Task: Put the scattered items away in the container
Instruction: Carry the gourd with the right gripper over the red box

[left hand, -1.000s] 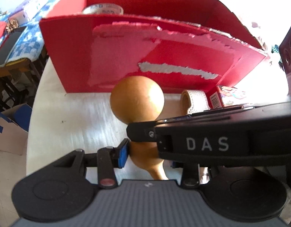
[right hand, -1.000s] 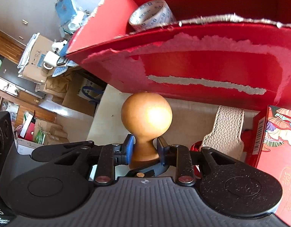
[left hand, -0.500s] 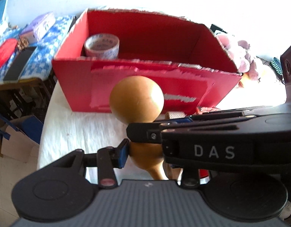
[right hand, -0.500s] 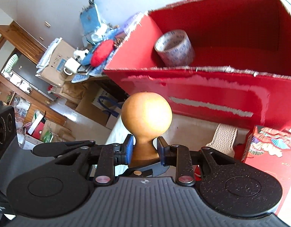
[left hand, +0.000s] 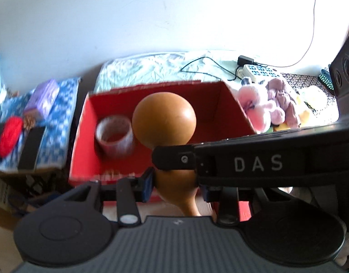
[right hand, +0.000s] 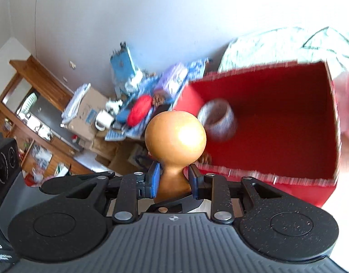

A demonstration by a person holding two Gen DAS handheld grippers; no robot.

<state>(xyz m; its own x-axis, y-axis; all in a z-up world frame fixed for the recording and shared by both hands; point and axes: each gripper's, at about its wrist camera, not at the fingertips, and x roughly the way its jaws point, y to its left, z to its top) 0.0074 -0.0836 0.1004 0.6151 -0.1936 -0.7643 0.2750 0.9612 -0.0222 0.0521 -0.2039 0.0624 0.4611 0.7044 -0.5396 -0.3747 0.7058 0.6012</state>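
A tan wooden gourd (left hand: pixel 164 120) with a round head and narrow neck hangs in the air, gripped by both hands' tools. My left gripper (left hand: pixel 176 185) is shut on its lower bulge. My right gripper (right hand: pixel 173 179) is shut on its neck, blue pads (right hand: pixel 155 178) pressing both sides, and its black body (left hand: pixel 254 163) crosses the left wrist view. Beyond the gourd (right hand: pixel 175 138) lies the open red cardboard box (left hand: pixel 83 136), seen from above. A roll of clear tape (left hand: pixel 114 137) stands inside at the left, and the same tape roll (right hand: pixel 217 122) shows in the box (right hand: pixel 276 118).
Pink and purple plush toys (left hand: pixel 272 104) lie right of the box, with a power strip (left hand: pixel 258 70) and cables behind. A side table with a blue cloth carries a red item (left hand: pixel 9 136) and clutter. A cardboard carton (right hand: pixel 88 116) and wooden cabinets stand further left.
Both grippers rose with the gourd, from low in front of the box's torn front wall to above its rim. The box interior and the tape now show from above.
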